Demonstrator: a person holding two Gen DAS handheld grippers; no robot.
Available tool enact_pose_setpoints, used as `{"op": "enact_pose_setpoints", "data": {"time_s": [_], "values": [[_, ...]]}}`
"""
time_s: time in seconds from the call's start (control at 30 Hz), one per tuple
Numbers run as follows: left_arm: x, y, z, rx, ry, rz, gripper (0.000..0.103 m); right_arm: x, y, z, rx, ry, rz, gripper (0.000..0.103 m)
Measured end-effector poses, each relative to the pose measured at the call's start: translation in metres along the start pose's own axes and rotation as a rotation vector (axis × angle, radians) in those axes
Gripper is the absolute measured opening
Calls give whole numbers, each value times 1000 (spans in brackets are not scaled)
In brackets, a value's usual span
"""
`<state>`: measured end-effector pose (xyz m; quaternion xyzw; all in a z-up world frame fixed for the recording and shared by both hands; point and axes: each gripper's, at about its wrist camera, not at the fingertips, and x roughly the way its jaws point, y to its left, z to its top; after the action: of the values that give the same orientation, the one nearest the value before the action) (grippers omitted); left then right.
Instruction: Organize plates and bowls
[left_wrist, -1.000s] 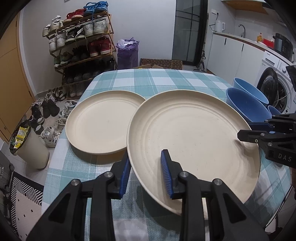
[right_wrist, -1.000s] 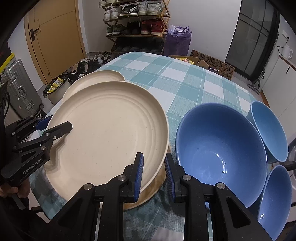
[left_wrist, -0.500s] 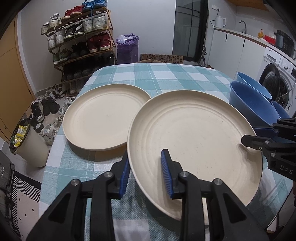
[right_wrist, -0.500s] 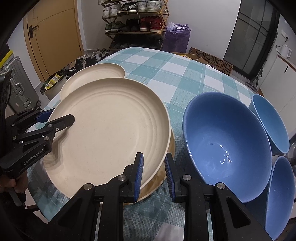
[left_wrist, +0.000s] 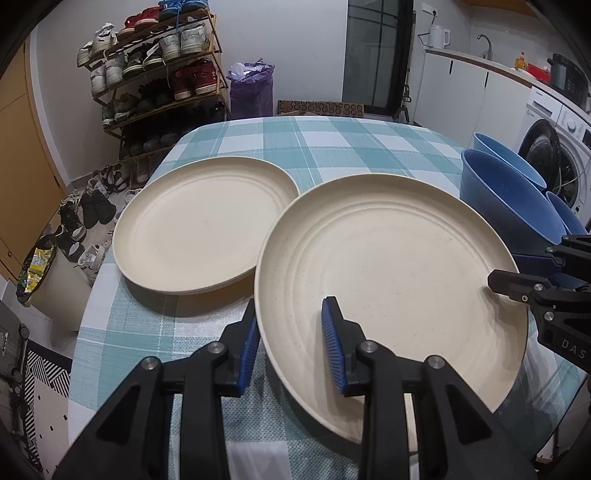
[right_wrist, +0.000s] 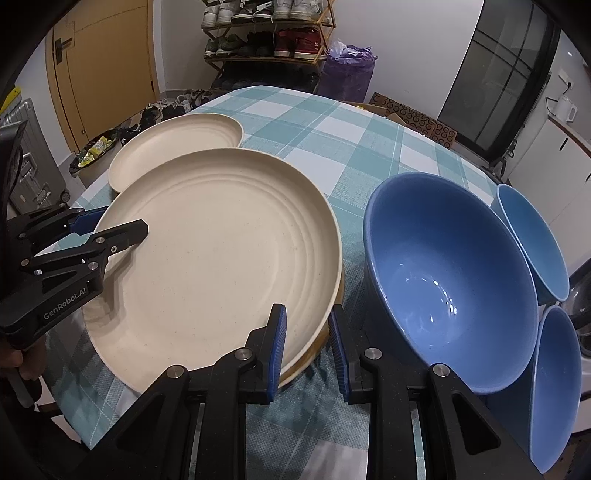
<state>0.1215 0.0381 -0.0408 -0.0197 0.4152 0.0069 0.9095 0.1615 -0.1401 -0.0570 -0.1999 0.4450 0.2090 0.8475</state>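
Cream plastic plate, large, ribbed in shallow rings: gripped at opposite rims by both tools and held tilted, clear of the checked tablecloth. Left gripper: jaws nearly closed, blue pads pinching the near-left rim of this plate. Right gripper: likewise nearly closed, pinching the plate's rim on the side nearest the bowls; a further cream rim shows directly beneath the held plate at this point, so at least one plate lies under it. Second cream plate: flat on the cloth to the left, its near edge just overlapped by the carried plate in the right wrist view. Large blue bowl, with two smaller blue bowls and: grouped at the table's right edge, untouched, leaning on one another. Change over the last second: the grips have not altered and the hands have barely moved, but the carried plate now sits slightly further from the bowls and more over the left-hand plate, a small gap having opened beside the large bowl. Reading: the lift is done and the transfer is under way; the likely aim is to stack this plate on the left one. Bowls not yet dealt with.
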Motion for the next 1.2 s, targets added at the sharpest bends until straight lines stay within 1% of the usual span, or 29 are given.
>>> {"op": "enact_pose_setpoints", "data": {"time_s": [0.23,0.5,0.57,0.63,0.77,0.83,0.87,0.93,0.97,1.0,1.13,1.2], "values": [[7,-6,-2,23,12,18,32,2,0,-2,-11,4,-24,24],[10,-11,-4,55,7,47,32,5,4,-6,-35,1,-55,24],[10,-12,-4,60,6,51,34,7,4,-7,-34,7,-55,24],[10,-13,-5,69,7,50,40,9,3,-9,-32,11,-49,24],[10,-16,-5,87,8,52,43,12,1,-10,-24,24,-13,31],[10,-14,-5,79,11,38,47,12,1,-12,-23,23,-5,32],[10,-13,-5,74,14,26,48,12,1,-12,-26,23,0,34],[11,-12,-5,62,30,-5,55,11,2,-13,-27,25,23,42],[12,-11,-5,57,35,-15,55,10,3,-13,-26,26,36,48],[12,-12,-4,54,34,-16,55,10,3,-13,-23,28,44,51],[7,-10,-3,49,30,-31,57,10,4,-13,-16,27,59,55],[5,-8,-1,35,29,-42,59,8,5,-12,-15,22,79,63]]}}
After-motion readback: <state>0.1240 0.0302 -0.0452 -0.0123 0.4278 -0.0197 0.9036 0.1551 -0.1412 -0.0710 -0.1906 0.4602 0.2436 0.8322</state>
